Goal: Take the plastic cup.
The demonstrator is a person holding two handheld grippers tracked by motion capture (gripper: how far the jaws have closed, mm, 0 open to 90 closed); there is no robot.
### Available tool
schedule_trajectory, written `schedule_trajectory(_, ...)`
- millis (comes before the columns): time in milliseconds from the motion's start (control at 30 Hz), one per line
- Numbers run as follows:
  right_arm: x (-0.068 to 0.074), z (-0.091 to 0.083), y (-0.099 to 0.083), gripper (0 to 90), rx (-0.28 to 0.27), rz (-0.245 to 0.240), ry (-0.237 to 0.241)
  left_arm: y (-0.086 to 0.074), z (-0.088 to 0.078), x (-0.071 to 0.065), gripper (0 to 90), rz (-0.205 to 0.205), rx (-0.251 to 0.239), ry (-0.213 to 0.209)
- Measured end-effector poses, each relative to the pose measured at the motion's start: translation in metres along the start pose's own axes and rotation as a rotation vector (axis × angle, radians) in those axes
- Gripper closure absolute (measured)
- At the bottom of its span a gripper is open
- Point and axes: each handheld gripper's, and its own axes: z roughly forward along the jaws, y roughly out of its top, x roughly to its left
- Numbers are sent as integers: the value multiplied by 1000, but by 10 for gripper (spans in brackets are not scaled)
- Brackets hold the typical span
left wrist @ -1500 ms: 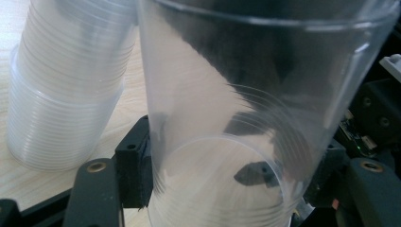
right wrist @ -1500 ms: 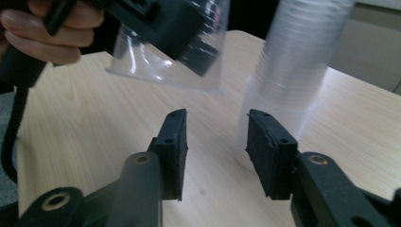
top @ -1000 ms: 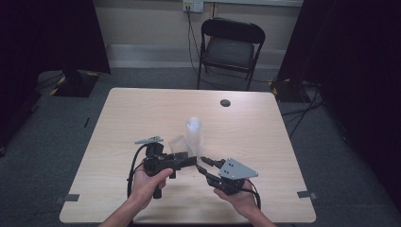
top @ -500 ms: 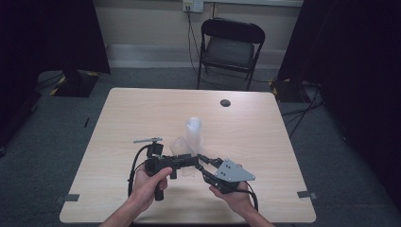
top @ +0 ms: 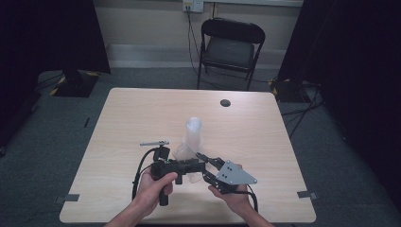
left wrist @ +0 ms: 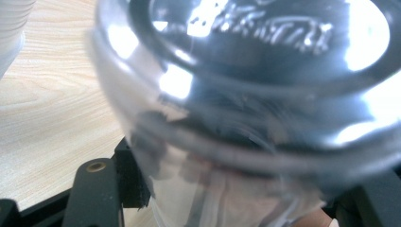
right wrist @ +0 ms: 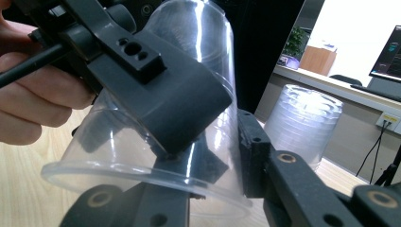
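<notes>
Where hand-held grippers (top: 201, 165) meet, clear cup (right wrist: 156, 118) clamped between.

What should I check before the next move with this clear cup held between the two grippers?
1. Left gripper clamped on the clear cup: ok; one jaw presses its wall from outside, one sits inside.
2. Right gripper gripping the cup: cannot tell; its jaws have just been closing at the rim, but contact is unclear.
3. Cup undamaged: cannot tell; the view through it is blurred.
4. Cup clear of the stack of cups: ok; the stack stands apart, upside down.
5. Stack upright and steady: ok.
6. Bare table to work over: ok.
</notes>
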Motion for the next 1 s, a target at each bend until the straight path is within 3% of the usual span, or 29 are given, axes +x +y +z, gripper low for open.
schedule_trajectory(100, 1, 0, 1, 828, 1, -15, -9, 0, 0, 2, 314, 5, -2, -16)
schedule_trajectory(367, -3, -3, 0, 885, 2, -1, -18, 2, -2, 3, 244, 26, -29, -4)
schedule_trajectory(600, -4, -4, 0, 900, 7, 8, -23, 5, -6, 4, 222, 52, -41, 6)
schedule_trajectory(1000, -5, -5, -1, 900, 11, 21, -23, 6, -8, 3, 206, 60, -50, 16)
